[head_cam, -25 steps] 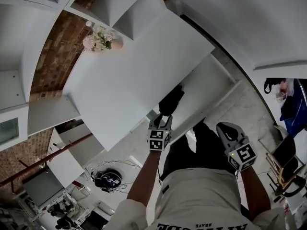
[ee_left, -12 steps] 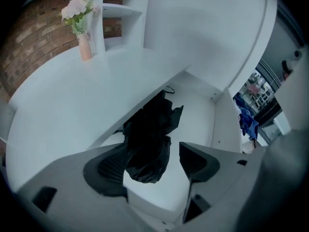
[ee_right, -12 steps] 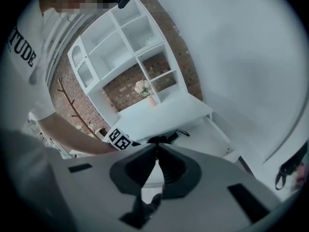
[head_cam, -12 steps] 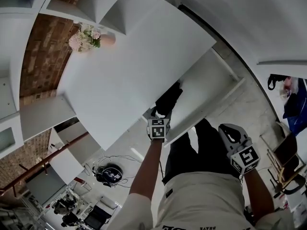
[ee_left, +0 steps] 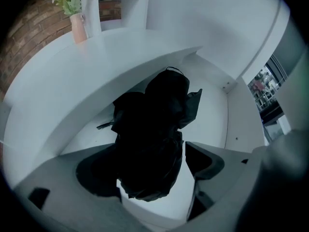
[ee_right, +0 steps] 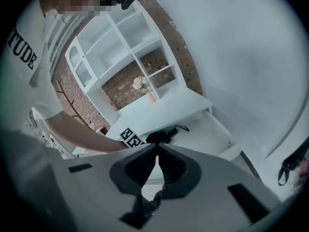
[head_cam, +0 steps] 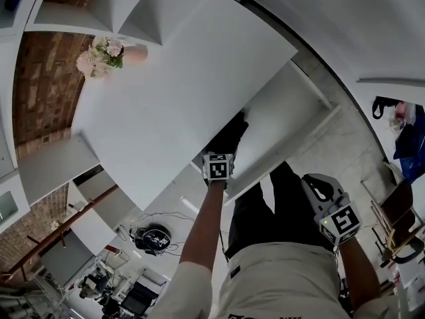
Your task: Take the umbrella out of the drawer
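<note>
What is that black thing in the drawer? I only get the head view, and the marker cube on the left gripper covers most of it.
Observer: The left gripper view shows it whole: a folded black umbrella, lying in the open drawer.
Operator: Has the left gripper grabbed it?
Observer: Not yet. The left gripper has just been opening its jaws. They stand wide apart with the umbrella between them, not clamped on it.
Operator: And the right one?
Observer: In the right gripper view, the right gripper has its jaws together with nothing between them.
</note>
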Available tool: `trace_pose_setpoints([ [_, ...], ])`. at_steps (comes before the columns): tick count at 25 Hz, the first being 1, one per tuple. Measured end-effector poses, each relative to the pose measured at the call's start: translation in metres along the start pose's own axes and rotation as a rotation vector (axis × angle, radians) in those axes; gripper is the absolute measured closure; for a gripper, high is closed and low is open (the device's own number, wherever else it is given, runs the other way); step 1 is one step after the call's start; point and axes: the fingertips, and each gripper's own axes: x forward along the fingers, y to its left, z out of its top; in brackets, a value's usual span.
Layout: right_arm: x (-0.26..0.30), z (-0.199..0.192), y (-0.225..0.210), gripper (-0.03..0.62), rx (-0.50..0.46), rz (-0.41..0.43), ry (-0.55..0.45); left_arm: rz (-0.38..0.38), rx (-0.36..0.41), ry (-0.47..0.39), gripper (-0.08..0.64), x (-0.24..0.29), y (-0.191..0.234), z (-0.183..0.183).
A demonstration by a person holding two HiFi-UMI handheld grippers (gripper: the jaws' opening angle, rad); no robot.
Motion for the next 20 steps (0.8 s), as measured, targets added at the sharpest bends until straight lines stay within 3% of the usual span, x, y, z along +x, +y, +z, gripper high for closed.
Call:
trace_pose_setpoints([
  [5, 0.002, -0.009, -0.004, 0.555, 0.018, 0.009, 0.011, -0.002, -0.005, 0.020, 0.164, 0.013, -0.002, 0.004],
  [15, 0.007, -0.015, -0.011, 0.555, 0.014, 0.010, 0.041, 0.086, 0.039, 0.059, 0.167, 0.040, 0.005, -0.002],
  [20, 0.008, -0.018, -0.013, 0.555, 0.035, 0.014, 0.036, 0.071, 0.069, 0.020, 0.278, 0.031, -0.008, -0.006],
])
